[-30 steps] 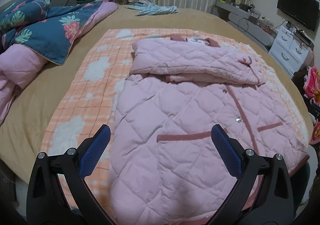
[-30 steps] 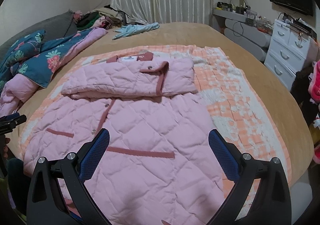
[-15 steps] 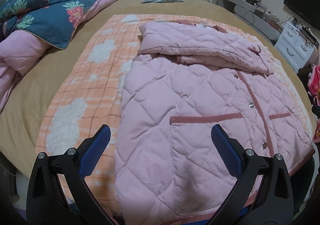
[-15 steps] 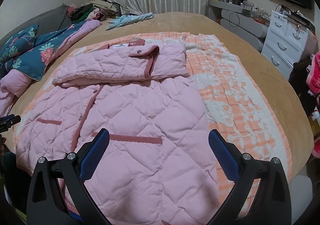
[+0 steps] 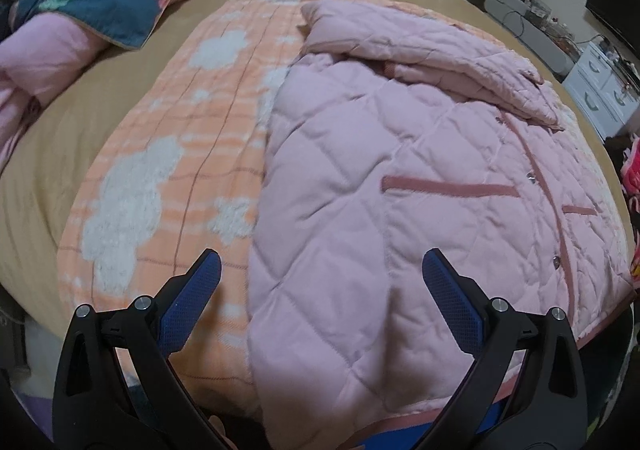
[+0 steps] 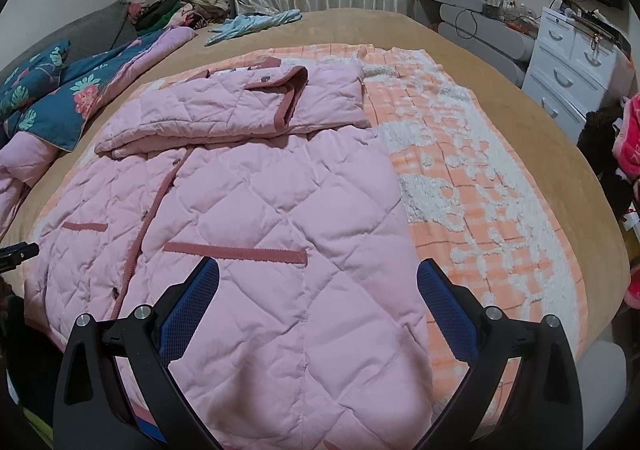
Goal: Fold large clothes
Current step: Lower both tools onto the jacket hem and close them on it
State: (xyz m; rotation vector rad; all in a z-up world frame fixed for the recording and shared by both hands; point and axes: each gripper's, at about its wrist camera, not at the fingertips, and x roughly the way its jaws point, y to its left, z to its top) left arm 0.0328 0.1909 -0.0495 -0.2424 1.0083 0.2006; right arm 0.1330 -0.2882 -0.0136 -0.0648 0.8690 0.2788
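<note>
Two wide-open claws, left claw [image 5: 320, 274] and right claw [image 6: 318, 282], hover over the pink quilted coat's [image 6: 260, 209] hem at the bed's [image 6: 360, 25] near edge; sleeves seemingly folded across its chest.

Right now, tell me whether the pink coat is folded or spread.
Partly folded: the pink coat lies spread on the blanket, sleeves folded across its chest.
</note>
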